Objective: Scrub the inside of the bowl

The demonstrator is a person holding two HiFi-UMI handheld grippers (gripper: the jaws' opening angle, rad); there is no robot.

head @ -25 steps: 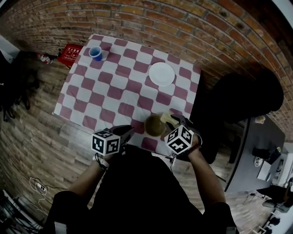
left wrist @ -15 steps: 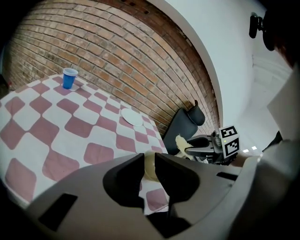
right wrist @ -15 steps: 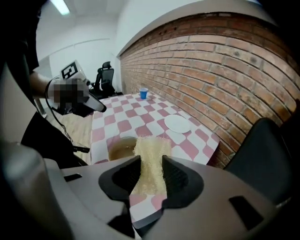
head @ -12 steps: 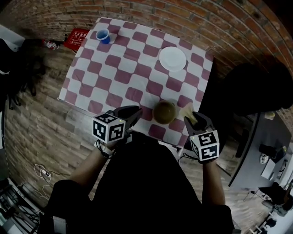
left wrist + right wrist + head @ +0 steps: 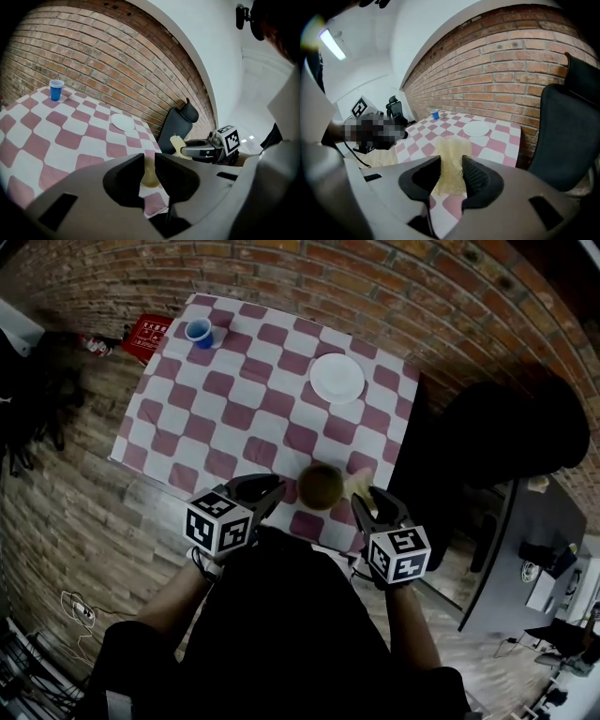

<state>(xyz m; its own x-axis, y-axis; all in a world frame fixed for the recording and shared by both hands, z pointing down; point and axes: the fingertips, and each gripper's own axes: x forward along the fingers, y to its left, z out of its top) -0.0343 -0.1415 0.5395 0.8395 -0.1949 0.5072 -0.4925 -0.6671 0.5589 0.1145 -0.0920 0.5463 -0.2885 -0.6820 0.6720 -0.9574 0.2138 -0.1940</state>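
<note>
Holding the bowl [image 5: 321, 486] by its rim, my left claw [image 5: 275, 489] is narrowly clamped on it; the right claw [image 5: 451, 165], just beside the bowl, pinches a soft sponge [image 5: 450, 150]. I judge the bowl light, stiff and slippery: its rim wall is the hold.

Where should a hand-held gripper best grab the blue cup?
Probably across its side wall, coming in level from the person's side: the blue cup stands upright, mouth up, round and narrow, with nothing close beside it.
</note>
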